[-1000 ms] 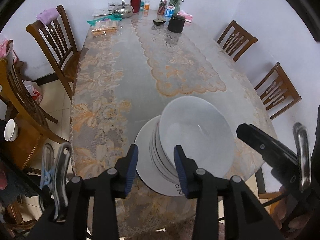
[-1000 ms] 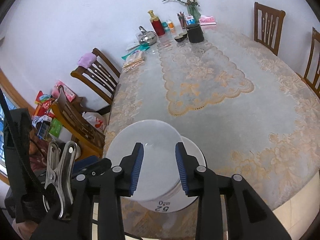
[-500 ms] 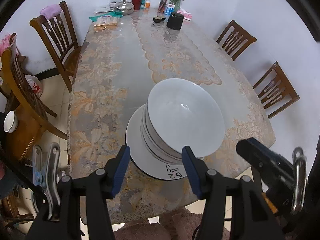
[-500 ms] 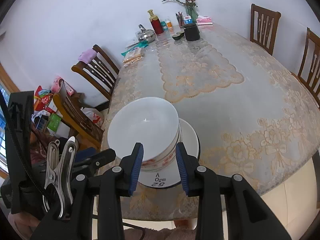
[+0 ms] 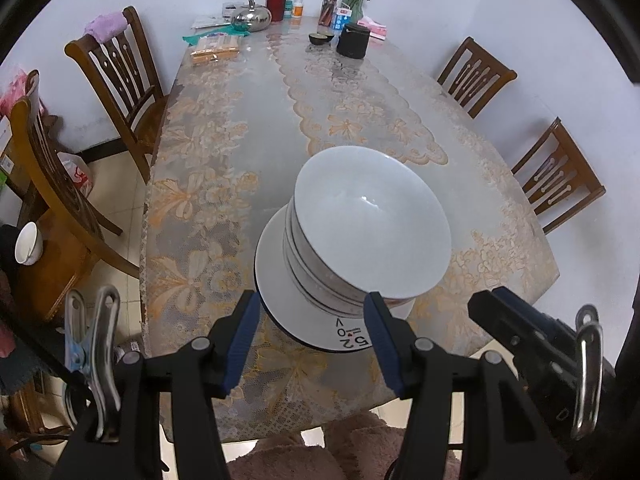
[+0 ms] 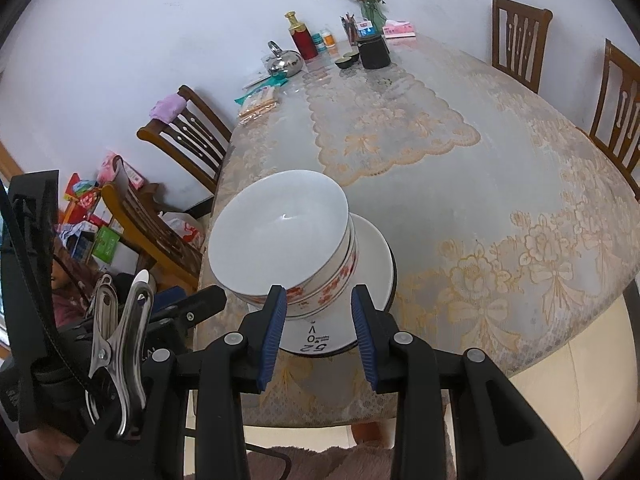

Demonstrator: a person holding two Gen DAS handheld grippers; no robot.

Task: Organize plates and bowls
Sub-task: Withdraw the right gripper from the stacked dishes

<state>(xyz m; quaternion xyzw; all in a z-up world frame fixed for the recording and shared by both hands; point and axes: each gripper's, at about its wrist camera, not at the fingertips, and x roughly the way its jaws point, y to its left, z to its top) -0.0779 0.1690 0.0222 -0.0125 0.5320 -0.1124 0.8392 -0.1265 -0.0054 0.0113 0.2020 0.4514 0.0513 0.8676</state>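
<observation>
Both tongs have drawn back from the stack of bowls (image 5: 360, 240) resting on the plate (image 5: 280, 292) near the counter's (image 5: 208, 200) front edge, left tongs (image 5: 310, 334) now spread wider, right tongs (image 6: 318, 322) partly spread, both empty, so the stacking looks finished.

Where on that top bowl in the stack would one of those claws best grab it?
Probably the top bowl's thin rim on the near side, coming from above with one finger inside and one outside. The bowl is nested in those below, so its walls are mostly covered; only the flared lip stands free. The near edge sits closest to the right claw.
</observation>
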